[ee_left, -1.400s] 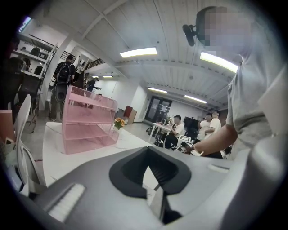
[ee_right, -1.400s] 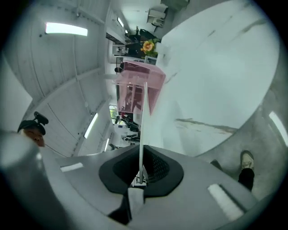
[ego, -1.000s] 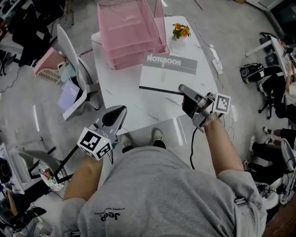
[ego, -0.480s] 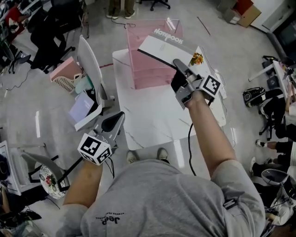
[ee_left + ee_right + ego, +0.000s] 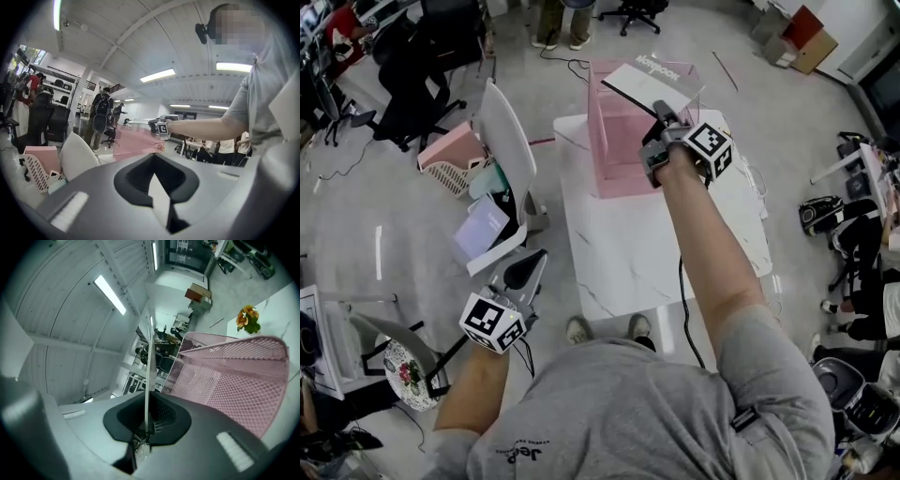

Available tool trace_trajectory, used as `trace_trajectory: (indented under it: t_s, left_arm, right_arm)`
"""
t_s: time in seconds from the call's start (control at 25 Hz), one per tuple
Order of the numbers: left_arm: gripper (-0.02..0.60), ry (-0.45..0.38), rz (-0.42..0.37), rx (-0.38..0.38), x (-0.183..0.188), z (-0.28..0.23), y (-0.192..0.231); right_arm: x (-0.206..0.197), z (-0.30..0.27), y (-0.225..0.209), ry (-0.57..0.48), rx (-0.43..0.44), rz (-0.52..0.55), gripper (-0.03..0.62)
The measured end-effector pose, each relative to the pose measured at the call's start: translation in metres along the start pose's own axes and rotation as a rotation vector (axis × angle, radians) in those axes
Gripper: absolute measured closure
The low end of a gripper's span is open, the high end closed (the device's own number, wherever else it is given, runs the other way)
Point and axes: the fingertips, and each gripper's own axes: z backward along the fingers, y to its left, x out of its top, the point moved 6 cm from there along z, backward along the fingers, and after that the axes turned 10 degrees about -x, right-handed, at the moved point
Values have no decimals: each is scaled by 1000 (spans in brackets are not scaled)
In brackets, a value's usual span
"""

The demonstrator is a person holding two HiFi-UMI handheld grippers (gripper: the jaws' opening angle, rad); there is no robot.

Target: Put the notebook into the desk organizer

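The white notebook (image 5: 652,80) with its grey title band hangs tilted over the top of the pink mesh desk organizer (image 5: 619,141) at the table's far end. My right gripper (image 5: 660,112) is shut on the notebook's near edge. In the right gripper view the notebook (image 5: 148,366) shows edge-on as a thin line rising from between the jaws, with the organizer (image 5: 234,380) to its right. My left gripper (image 5: 525,267) hangs low to the left of the table, shut with nothing in it. Far ahead in the left gripper view is the organizer (image 5: 133,140).
The white marble table (image 5: 628,253) stretches from me to the organizer. A white chair (image 5: 502,141) holding a purple item stands left of it, beside a pink basket (image 5: 450,155). A small pot of flowers (image 5: 247,318) stands by the organizer. People and office chairs are farther back.
The right gripper has lifted the notebook off the table and carried it forward and up, from the table's middle to above the organizer. The left gripper has barely moved.
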Motion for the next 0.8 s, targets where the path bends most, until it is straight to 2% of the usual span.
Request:
trace_trajectory:
  t_s: [0.24, 0.48, 0.56, 0.64, 0.8]
  left_arm:
    - [525, -1, 11, 9, -3, 19, 18]
    - [525, 0, 26, 10, -8, 32, 29]
    - [525, 3, 28, 9, -11, 34, 32]
    - [525, 2, 32, 9, -12, 36, 36]
    - [525, 2, 38, -3, -12, 37, 40]
  right_arm:
    - [-9, -29, -11, -47, -131, -2, 583]
    - [-17, -39, -24, -34, -272, 71, 582]
    - [-19, -40, -24, -20, -316, 144, 580]
    - [-24, -42, -22, 11, -370, 250, 552]
    - [-40, -47, -14, 147, -438, 457, 483]
